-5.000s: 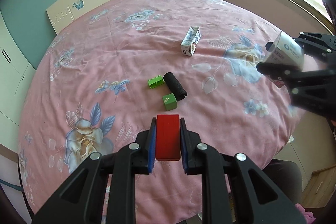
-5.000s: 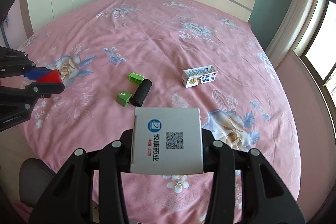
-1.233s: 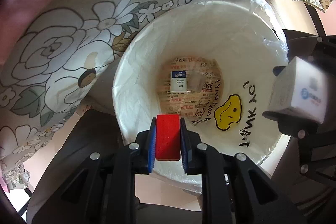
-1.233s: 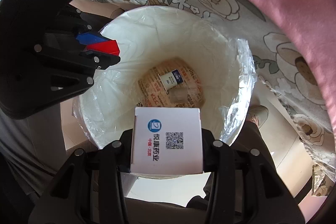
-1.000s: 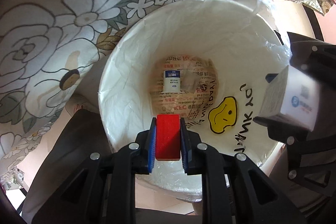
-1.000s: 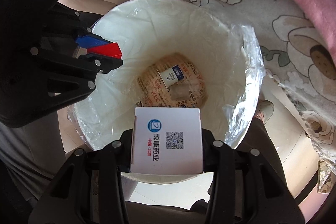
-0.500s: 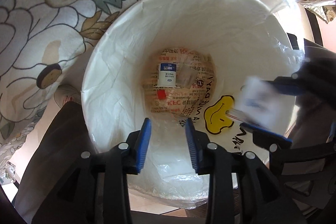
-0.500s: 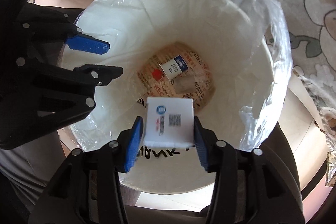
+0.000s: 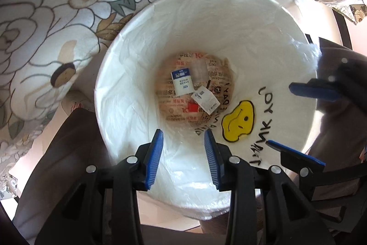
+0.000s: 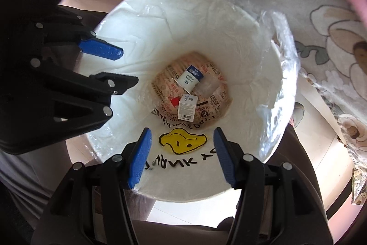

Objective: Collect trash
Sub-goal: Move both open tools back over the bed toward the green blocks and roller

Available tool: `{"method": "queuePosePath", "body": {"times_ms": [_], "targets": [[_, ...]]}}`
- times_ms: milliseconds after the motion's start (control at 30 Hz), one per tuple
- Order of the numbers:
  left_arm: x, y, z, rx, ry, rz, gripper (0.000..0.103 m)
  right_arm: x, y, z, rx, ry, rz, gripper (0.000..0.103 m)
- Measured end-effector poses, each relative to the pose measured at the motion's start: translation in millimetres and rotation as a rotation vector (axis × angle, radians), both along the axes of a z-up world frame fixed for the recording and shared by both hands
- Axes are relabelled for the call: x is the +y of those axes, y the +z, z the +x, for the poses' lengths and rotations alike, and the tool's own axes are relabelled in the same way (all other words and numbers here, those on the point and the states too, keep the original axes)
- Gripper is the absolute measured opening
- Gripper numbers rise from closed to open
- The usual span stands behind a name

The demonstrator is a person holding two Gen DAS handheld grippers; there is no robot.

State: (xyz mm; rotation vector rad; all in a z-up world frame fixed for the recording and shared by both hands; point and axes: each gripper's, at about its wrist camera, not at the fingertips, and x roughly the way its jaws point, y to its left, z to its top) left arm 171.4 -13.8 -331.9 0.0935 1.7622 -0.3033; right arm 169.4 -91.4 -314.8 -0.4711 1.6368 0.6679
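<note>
A white lined trash bin stands below both grippers. At its bottom lie a red block, a white medicine box and a blue-and-white carton. My left gripper is open and empty over the bin's near rim; it shows at the left in the right wrist view. My right gripper is open and empty over the bin; it shows at the right in the left wrist view.
A floral bedsheet hangs down beside the bin. A yellow smiley face and black lettering mark the bin liner. Pale floor shows beside the bin.
Both grippers opened over the bin. The red block and the white medicine box dropped and now lie at the bin's bottom beside the carton.
</note>
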Motion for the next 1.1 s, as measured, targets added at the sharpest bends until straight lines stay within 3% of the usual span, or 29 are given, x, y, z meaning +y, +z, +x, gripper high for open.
{"method": "queuePosePath", "body": {"times_ms": [267,767,867,1100], "targets": [[-9,49,-25,-0.068,-0.05,-0.001,0.04,-14,42,-14,-0.075,-0.008,0.03,0.057],[-10,197,-61,-0.269,-0.104,-0.082,0.044,-55,174,-37,-0.319,0.005,0.064,0.057],[-6,233,-66,-0.338,-0.104,-0.09,0.045,-59,204,-39,-0.368,0.001,0.095,0.057],[-3,313,-65,-0.532,-0.088,-0.096,0.059,-67,268,-32,-0.466,-0.037,0.178,0.057]]}}
